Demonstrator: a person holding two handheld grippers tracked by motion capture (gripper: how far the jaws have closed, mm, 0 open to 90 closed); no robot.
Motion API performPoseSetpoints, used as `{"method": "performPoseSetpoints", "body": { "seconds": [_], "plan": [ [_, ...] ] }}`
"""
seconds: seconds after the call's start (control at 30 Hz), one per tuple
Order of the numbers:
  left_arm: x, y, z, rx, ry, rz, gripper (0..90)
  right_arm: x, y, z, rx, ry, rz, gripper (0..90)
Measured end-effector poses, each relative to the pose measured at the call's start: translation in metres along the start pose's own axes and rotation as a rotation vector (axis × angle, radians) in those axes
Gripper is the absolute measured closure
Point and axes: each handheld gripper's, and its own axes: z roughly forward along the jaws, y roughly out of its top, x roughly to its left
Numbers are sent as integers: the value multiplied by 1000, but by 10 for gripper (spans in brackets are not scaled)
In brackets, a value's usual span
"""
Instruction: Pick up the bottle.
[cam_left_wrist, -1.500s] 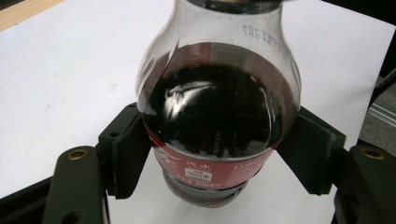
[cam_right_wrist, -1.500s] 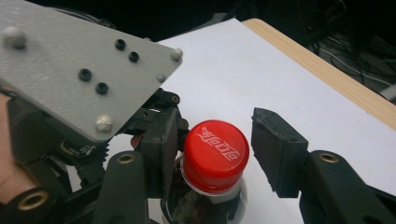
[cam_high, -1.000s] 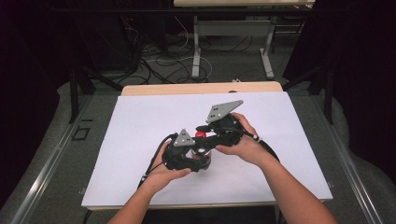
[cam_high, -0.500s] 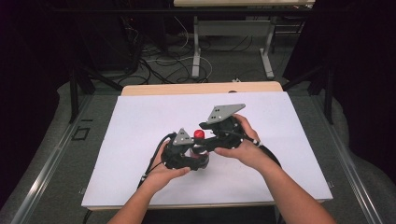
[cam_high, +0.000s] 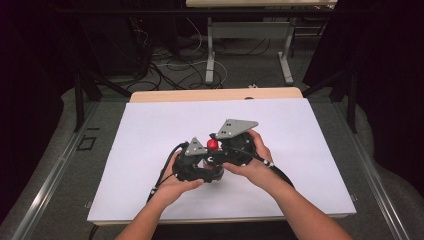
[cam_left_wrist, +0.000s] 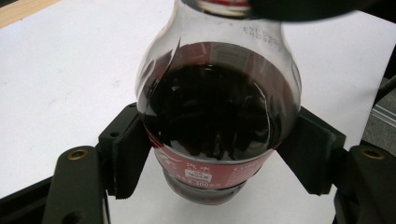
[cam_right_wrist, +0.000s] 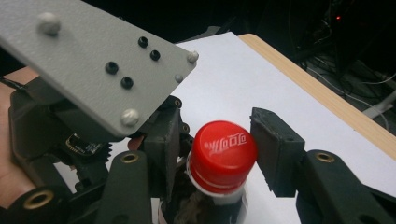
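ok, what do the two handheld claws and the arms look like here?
Both claws, left claw and right claw, are black, each topped by a grey three-cornered plate with dark holes and pale studs. Jaw arms carry brass-coloured bushings and blocky black pads. A black cable trails off. Forearms bare, no sleeves.

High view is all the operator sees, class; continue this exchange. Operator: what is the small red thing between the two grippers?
Observer: It is the red cap of a clear bottle.
Operator: What is in the bottle?
Observer: A dark drink fills it up to the shoulder, as the left gripper view shows.
Operator: Is the right gripper clamped on the cap?
Observer: Not by the look of it. The right gripper has a jaw on each side of the cap. Its jaws have just been closing, but the pads do not seem to press on it.
Operator: And the left?
Observer: The left gripper is shut on the bottle's body, at the red label.
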Motion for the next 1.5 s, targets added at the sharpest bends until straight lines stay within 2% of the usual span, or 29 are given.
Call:
{"method": "performPoseSetpoints", "body": {
  "seconds": [0.07,0.23,0.3,0.37,0.4,0.43,0.5,0.6,0.7,0.8,0.83,0.9,0.97,1.07,1.13,1.17,1.3,1.4,1.43,1.5],
  "plan": [
    [-1,0,0,14,-9,7,305,-2,0,1,10,23,-6,551],
    [-3,0,0,12,-16,16,305,-9,2,4,22,75,-30,605],
    [-3,0,0,16,-17,19,305,-12,4,4,38,115,-67,607],
    [-2,0,-1,19,-23,26,305,-18,6,4,58,158,-72,608],
    [-2,1,0,3,-19,25,305,-21,8,4,59,181,-75,609],
    [-2,1,-1,12,-29,23,305,-25,9,4,70,206,-82,609],
    [-3,1,0,-6,-20,17,305,-31,11,4,86,251,-71,610],
    [-2,1,0,-6,-21,24,304,-37,11,5,88,292,-98,609],
    [-2,1,-1,-7,-17,18,304,-36,11,5,82,285,-118,602],
    [1,0,-3,12,-19,17,305,-29,12,2,50,230,-89,517],
    [1,0,-2,4,-14,6,304,-26,13,1,34,216,-70,508],
    [1,0,-2,-7,-8,-8,305,-22,13,-2,42,168,-67,481],
    [3,0,-4,5,-10,7,305,-18,12,-3,44,137,-38,476],
    [3,0,-4,-3,-10,-7,305,-10,10,-5,61,45,-16,481],
    [3,0,-4,-3,-9,-9,304,-8,8,-4,59,22,-16,489],
    [3,0,-3,-16,-2,-9,304,-5,7,-4,60,13,-2,508],
    [3,0,-3,-11,3,-3,305,0,3,-2,37,1,-40,533],
    [2,0,-2,-13,-3,-5,305,-1,3,0,33,4,-7,547],
    [1,0,-2,-4,-7,-11,305,-1,3,1,35,13,-7,549],
    [2,1,-4,26,-24,11,305,-3,4,1,47,19,-6,571]
  ]
}}
